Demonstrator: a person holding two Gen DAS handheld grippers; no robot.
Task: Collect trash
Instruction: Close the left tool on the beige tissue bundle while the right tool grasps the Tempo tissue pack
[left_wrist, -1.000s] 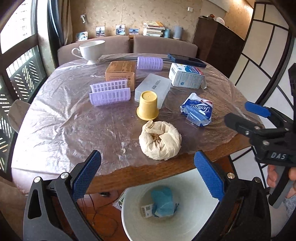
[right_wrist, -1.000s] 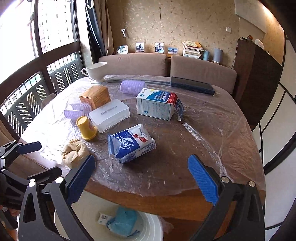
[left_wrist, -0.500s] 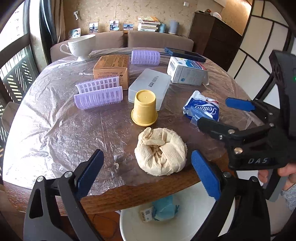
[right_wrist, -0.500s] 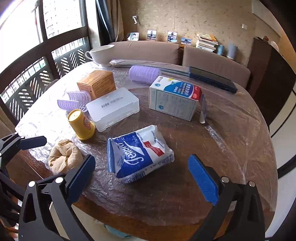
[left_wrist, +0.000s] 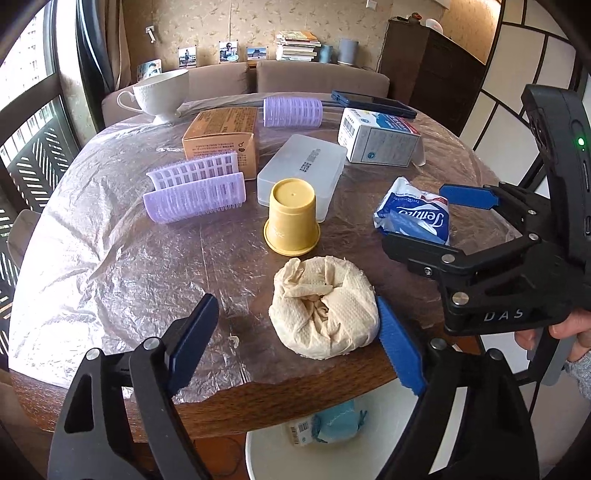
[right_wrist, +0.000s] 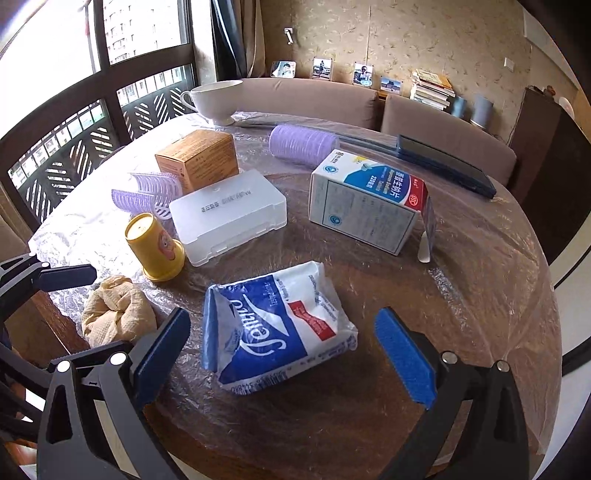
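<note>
A crumpled beige paper wad (left_wrist: 325, 306) lies near the table's front edge; it also shows in the right wrist view (right_wrist: 116, 314). My left gripper (left_wrist: 295, 343) is open, its fingers on either side of the wad. A blue-and-white tissue pack (right_wrist: 277, 328) lies between the fingers of my open right gripper (right_wrist: 280, 354); the pack (left_wrist: 413, 218) and the right gripper (left_wrist: 439, 218) also show in the left wrist view. A white bin (left_wrist: 376, 450) below the table edge holds a blue wad (left_wrist: 338, 424).
On the plastic-covered round table (left_wrist: 110, 258) stand a yellow upturned cup (left_wrist: 291, 221), a clear plastic box (left_wrist: 303, 170), purple hair rollers (left_wrist: 195, 188), a brown carton (left_wrist: 221, 136), a medicine box (right_wrist: 365, 203), a white cup (left_wrist: 159, 92) and a dark case (right_wrist: 443, 162).
Both grippers have moved forward over the table. The left now straddles the paper wad; the right now straddles the tissue pack. Both stay open.
</note>
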